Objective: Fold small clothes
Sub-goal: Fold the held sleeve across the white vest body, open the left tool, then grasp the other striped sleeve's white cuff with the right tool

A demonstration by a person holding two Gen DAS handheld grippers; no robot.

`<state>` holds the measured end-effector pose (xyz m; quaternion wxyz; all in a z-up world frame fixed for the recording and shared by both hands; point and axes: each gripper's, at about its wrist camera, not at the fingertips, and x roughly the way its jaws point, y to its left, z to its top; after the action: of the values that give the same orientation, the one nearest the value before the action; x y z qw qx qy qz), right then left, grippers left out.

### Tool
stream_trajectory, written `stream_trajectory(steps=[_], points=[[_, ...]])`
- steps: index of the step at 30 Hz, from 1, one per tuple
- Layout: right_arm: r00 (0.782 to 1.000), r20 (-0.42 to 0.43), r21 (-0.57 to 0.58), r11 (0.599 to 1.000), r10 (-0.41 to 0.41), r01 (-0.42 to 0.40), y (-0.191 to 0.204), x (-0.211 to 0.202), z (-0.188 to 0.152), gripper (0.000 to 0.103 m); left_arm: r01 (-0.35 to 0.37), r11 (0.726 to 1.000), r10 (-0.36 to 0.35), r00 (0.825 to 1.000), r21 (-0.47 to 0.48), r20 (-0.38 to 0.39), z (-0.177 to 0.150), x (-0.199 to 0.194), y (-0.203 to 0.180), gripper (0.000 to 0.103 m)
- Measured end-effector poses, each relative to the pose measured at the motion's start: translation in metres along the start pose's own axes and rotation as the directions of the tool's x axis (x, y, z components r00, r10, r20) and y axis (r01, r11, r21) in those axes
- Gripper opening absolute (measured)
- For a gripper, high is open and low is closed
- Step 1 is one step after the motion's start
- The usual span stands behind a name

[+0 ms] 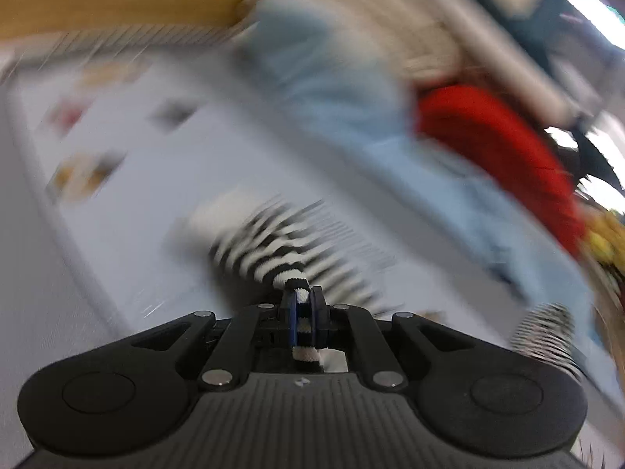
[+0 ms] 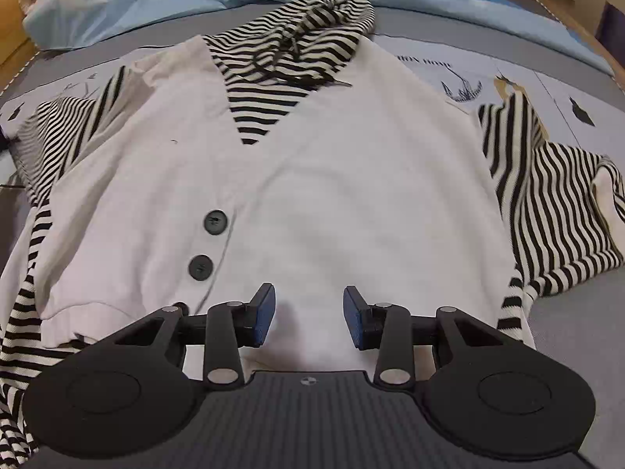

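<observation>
1. My left gripper [image 1: 301, 305] is clamped tight on a black-and-white striped cuff [image 1: 293, 284]; the knit runs between the blue pads and out behind them. No gap visible between the jaws.
2. The left view is heavily smeared, so all I can read beyond the cuff is the striped sleeve [image 1: 273, 242] trailing forward over a pale grey printed sheet [image 1: 136, 164], with a light blue cloth [image 1: 332, 78] and something red [image 1: 488, 136] behind it.
3. My right gripper [image 2: 308, 318] stands part open and holds nothing. The blue pads [image 2: 263, 314] hover above the lower front of the garment; I can't tell if they touch the fabric.
4. The garment is a small white cardigan-front top with a striped hood and striped sleeves [image 2: 312, 179], lying face up and roughly flat on the sheet. Two dark round buttons [image 2: 215, 221] sit just left of my right gripper. The hood [image 2: 312, 19] is bunched at the far end.
5. The other striped sleeve [image 2: 547, 203] lies spread out beside the body, crumpled.
6. Step in hand, as I judge it: first sleeve fold, with my left carrying a cuff.
7. Next move needs my left to lay that sleeve flat across the white front, while my right pins the body so it doesn't drag. Risk: the sleeve bunches.
</observation>
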<state>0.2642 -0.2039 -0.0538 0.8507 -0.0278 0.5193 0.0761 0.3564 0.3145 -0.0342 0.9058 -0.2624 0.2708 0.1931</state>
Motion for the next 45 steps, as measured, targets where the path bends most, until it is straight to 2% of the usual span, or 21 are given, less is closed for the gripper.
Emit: stream_trajectory(steps=[2, 3, 5, 7, 8, 11, 12, 14, 15, 19, 20, 23, 25, 27, 30, 32, 35, 37, 39, 41, 45], points=[[1.0, 0.003, 0.016, 1.0, -0.001, 0.001, -0.003, -0.002, 0.001, 0.04, 0.122, 0.989, -0.124, 0.992, 0.08, 0.03, 0.001, -0.029, -0.042, 0.006], [1.0, 0.008, 0.021, 1.0, -0.002, 0.002, -0.003, -0.003, 0.001, 0.04, 0.207, 0.971, -0.211, 0.977, 0.12, 0.02, -0.004, -0.046, -0.066, 0.006], [1.0, 0.021, 0.025, 1.0, -0.005, 0.004, -0.005, -0.006, 0.002, 0.04, 0.361, 0.907, -0.361, 0.932, 0.216, -0.044, -0.027, -0.075, -0.114, 0.006], [0.999, 0.036, 0.043, 0.999, -0.014, 0.013, -0.008, -0.009, 0.004, 0.04, 0.478, 0.826, -0.45, 0.878, 0.299, -0.16, -0.059, -0.094, -0.155, 0.006], [0.999, 0.041, 0.056, 0.998, -0.02, 0.018, -0.011, -0.01, 0.006, 0.04, 0.544, 0.776, -0.483, 0.838, 0.319, -0.253, -0.081, -0.102, -0.176, 0.007], [0.998, 0.058, 0.115, 0.993, -0.036, 0.029, -0.025, -0.013, 0.01, 0.04, 0.657, 0.688, -0.482, 0.731, 0.309, -0.483, -0.135, -0.114, -0.211, 0.019], [0.997, 0.063, 0.137, 0.99, -0.04, 0.031, -0.03, -0.015, 0.013, 0.04, 0.673, 0.668, -0.459, 0.709, 0.319, -0.535, -0.149, -0.121, -0.217, 0.021], [0.996, 0.07, 0.196, 0.98, -0.053, 0.039, -0.043, -0.017, 0.019, 0.04, 0.648, 0.674, -0.418, 0.73, 0.355, -0.54, -0.156, -0.133, -0.219, 0.026], [0.996, 0.072, 0.225, 0.974, -0.057, 0.039, -0.05, -0.018, 0.021, 0.04, 0.619, 0.702, -0.401, 0.752, 0.352, -0.524, -0.151, -0.136, -0.214, 0.032], [0.994, 0.099, 0.303, 0.953, -0.042, 0.01, -0.065, -0.025, 0.027, 0.04, 0.491, 0.848, -0.369, 0.817, 0.2, -0.443, -0.122, -0.127, -0.185, 0.033], [0.994, 0.107, 0.308, 0.951, -0.038, 0.003, -0.065, -0.026, 0.028, 0.04, 0.446, 0.877, -0.347, 0.845, 0.178, -0.408, -0.116, -0.12, -0.174, 0.033], [0.992, 0.126, 0.311, 0.95, -0.007, -0.033, -0.059, -0.024, 0.03, 0.041, 0.31, 0.933, -0.227, 0.901, 0.183, -0.369, -0.11, -0.098, -0.157, 0.033], [0.99, 0.132, 0.29, 0.954, 0.037, -0.075, -0.05, -0.021, 0.031, 0.04, 0.172, 0.968, -0.079, 0.901, 0.184, -0.427, -0.106, -0.073, -0.146, 0.033], [0.987, 0.141, 0.24, 0.964, 0.081, -0.113, -0.035, -0.018, 0.031, 0.039, 0.1, 0.985, -0.028, 0.898, 0.14, -0.439, -0.096, -0.057, -0.136, 0.033], [0.977, 0.134, 0.139, 0.973, 0.163, -0.182, -0.003, -0.011, 0.035, 0.04, 0.033, 0.998, -0.008, 0.901, 0.051, -0.433, -0.082, -0.042, -0.119, 0.033], [0.971, 0.132, 0.065, 0.976, 0.2, -0.21, 0.02, -0.008, 0.037, 0.04, 0.011, 0.999, 0.008, 0.906, 0.042, -0.422, -0.082, -0.045, -0.112, 0.033], [0.962, 0.144, -0.068, 0.972, 0.233, -0.225, 0.057, -0.005, 0.036, 0.04, 0.0, 0.999, 0.02, 0.884, 0.043, -0.466, -0.083, -0.032, -0.107, 0.033], [0.959, 0.137, -0.154, 0.962, 0.246, -0.225, 0.081, 0.0, 0.033, 0.04, 0.022, 0.999, -0.001, 0.882, 0.039, -0.471, -0.081, -0.031, -0.101, 0.033], [0.958, 0.117, -0.217, 0.948, 0.262, -0.233, 0.098, 0.006, 0.03, 0.043, 0.007, 0.998, 0.026, 0.881, 0.068, -0.472, -0.078, -0.025, -0.097, 0.033], [0.965, 0.089, -0.274, 0.937, 0.248, -0.216, 0.113, 0.013, 0.025, 0.048, -0.011, 0.998, 0.036, 0.877, 0.054, -0.48, -0.077, -0.021, -0.091, 0.033], [0.98, 0.041, -0.358, 0.918, 0.196, -0.168, 0.129, 0.03, 0.015, 0.048, -0.004, 1.0, 0.011, 0.864, 0.015, -0.503, -0.074, -0.014, -0.087, 0.033]])
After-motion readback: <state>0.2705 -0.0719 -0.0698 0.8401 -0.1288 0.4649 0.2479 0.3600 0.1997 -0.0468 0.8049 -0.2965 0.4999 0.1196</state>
